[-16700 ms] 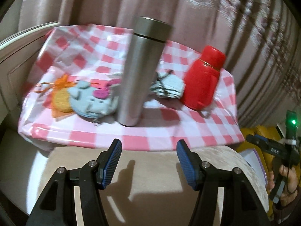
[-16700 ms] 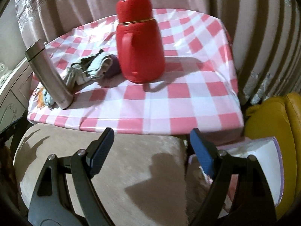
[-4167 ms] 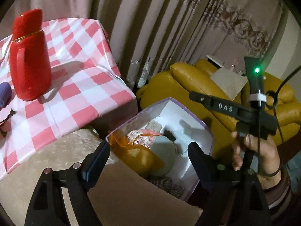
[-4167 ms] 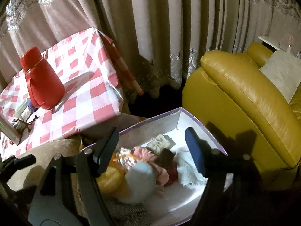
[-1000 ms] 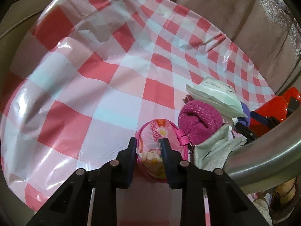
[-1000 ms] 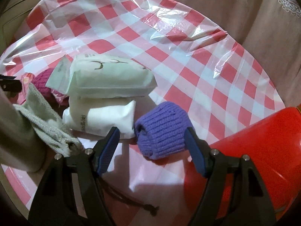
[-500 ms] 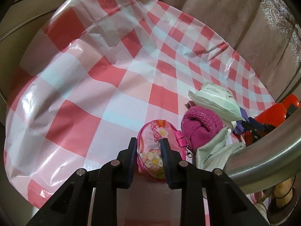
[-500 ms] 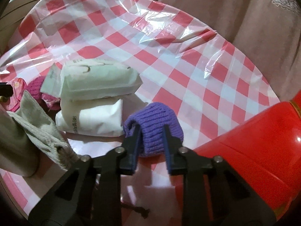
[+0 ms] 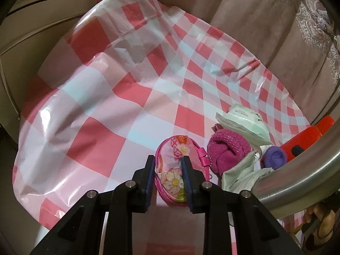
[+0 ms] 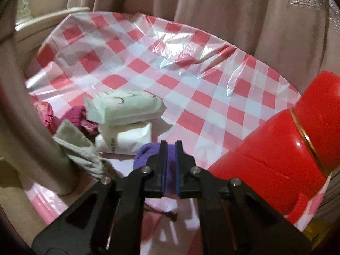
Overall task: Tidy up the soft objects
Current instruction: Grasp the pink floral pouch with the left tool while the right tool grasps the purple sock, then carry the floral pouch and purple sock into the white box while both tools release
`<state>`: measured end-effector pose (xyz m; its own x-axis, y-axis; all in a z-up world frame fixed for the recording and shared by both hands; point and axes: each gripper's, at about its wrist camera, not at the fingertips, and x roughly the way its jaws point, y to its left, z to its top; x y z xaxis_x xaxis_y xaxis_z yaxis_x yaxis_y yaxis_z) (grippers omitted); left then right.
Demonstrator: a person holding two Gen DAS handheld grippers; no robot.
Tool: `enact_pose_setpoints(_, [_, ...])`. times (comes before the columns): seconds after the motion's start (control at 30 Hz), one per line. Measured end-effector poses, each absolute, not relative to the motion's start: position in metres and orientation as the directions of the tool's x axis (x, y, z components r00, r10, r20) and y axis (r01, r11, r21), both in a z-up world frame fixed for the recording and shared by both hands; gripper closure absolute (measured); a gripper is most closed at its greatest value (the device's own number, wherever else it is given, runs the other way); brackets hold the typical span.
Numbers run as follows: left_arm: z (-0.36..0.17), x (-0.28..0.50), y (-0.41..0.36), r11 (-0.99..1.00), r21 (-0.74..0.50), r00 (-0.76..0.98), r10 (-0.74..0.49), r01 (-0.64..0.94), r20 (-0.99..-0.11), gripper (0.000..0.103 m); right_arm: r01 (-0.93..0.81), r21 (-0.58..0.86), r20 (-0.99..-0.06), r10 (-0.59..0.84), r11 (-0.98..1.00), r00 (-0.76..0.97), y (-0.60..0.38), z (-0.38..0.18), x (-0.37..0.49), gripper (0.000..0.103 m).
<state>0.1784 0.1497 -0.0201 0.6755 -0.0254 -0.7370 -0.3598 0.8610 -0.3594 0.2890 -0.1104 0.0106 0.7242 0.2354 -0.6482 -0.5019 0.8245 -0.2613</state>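
Observation:
My left gripper [image 9: 166,159] is shut on a pink flowered pouch [image 9: 172,177] above the red-and-white checked tablecloth [image 9: 102,110]. Right of it lie a magenta knit roll [image 9: 227,150], a grey-green cloth [image 9: 242,175] and a purple knit roll [image 9: 274,156]. My right gripper [image 10: 171,146] is shut on that purple knit roll [image 10: 146,155]. Left of it, two soft tissue packs [image 10: 123,106] are stacked, with the grey-green cloth [image 10: 78,146] and magenta roll [image 10: 74,114] beside them.
A steel flask [image 9: 297,174] stands close on the right of the left wrist view and on the left of the right wrist view [image 10: 31,127]. A red thermos jug [image 10: 280,146] stands right of my right gripper. Curtains [image 10: 212,10] hang behind the table.
My right gripper has shut on the purple knit roll and drawn back, lifting it a little. My left gripper has kept its hold on the pink pouch and raised it slightly.

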Motion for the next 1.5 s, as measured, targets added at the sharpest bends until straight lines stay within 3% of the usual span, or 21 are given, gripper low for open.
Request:
enact_pose_setpoints(0.3, [-0.017,0.17,0.146,0.862,-0.357,0.684,-0.018,-0.359,-0.73,0.077,-0.528,-0.171,-0.725,0.256,0.832,0.64,-0.117,0.003,0.287,0.091])
enact_pose_setpoints(0.37, [-0.017,0.169,0.146,0.863,-0.356,0.684,-0.018,-0.358,-0.729,0.077,-0.528,-0.141,-0.743,0.263,0.837,0.616,-0.116,-0.001,0.293,0.078])
enact_pose_setpoints(0.43, [-0.017,0.168,0.146,0.863,-0.357,0.684,-0.018,-0.358,-0.729,0.077,-0.538,-0.115,-0.763,0.273,0.835,0.586,-0.114,-0.006,0.297,0.039])
enact_pose_setpoints(0.5, [-0.017,0.169,0.147,0.863,-0.357,0.683,-0.019,-0.357,-0.73,0.077,-0.554,-0.099,-0.762,0.295,0.826,0.576,-0.112,-0.008,0.297,0.031])
enact_pose_setpoints(0.8, [-0.018,0.171,0.146,0.868,-0.352,0.684,-0.02,-0.35,-0.73,0.077,-0.563,-0.063,-0.804,0.292,0.824,0.518,-0.104,-0.029,0.321,0.031])
enact_pose_setpoints(0.87, [-0.017,0.17,0.146,0.869,-0.35,0.688,-0.016,-0.348,-0.725,0.077,-0.56,-0.059,-0.805,0.292,0.827,0.516,-0.105,-0.032,0.322,0.042])
enact_pose_setpoints(1.03, [-0.011,0.162,0.143,0.87,-0.339,0.706,0.014,-0.357,-0.708,0.077,-0.556,-0.061,-0.776,0.311,0.829,0.549,-0.109,-0.023,0.311,0.049])
enact_pose_setpoints(1.5, [0.006,0.108,0.144,0.817,-0.406,0.738,0.036,-0.41,-0.673,0.077,-0.527,-0.038,-0.664,0.373,0.849,0.648,-0.143,0.029,0.235,0.049])
